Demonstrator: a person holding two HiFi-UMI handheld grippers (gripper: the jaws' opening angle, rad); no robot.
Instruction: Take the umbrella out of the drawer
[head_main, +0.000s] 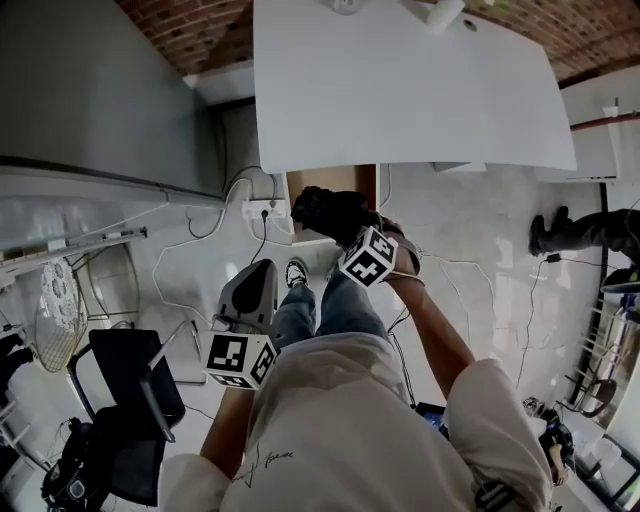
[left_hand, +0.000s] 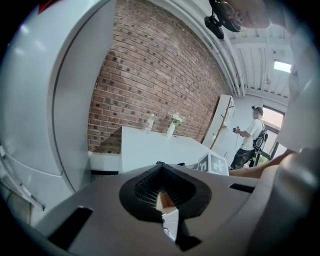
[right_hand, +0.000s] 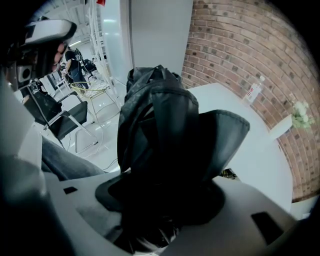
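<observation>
A black folded umbrella (head_main: 322, 210) is clamped in my right gripper (head_main: 338, 228), in front of the open brown drawer (head_main: 303, 190) under the white table (head_main: 400, 90). In the right gripper view the umbrella's (right_hand: 165, 130) dark fabric bunches up out of the right gripper (right_hand: 160, 200) and hides its jaws. My left gripper (head_main: 250, 292) hangs lower, over the person's knee, apart from the umbrella. In its own view the left gripper (left_hand: 162, 200) has its black pads together with nothing held.
A black chair (head_main: 130, 390) and a floor fan (head_main: 55, 315) stand at the left. Cables run over the floor. A bottle (left_hand: 150, 122) and a vase (left_hand: 172, 127) stand on the table. Another person (left_hand: 250, 135) is at the far right.
</observation>
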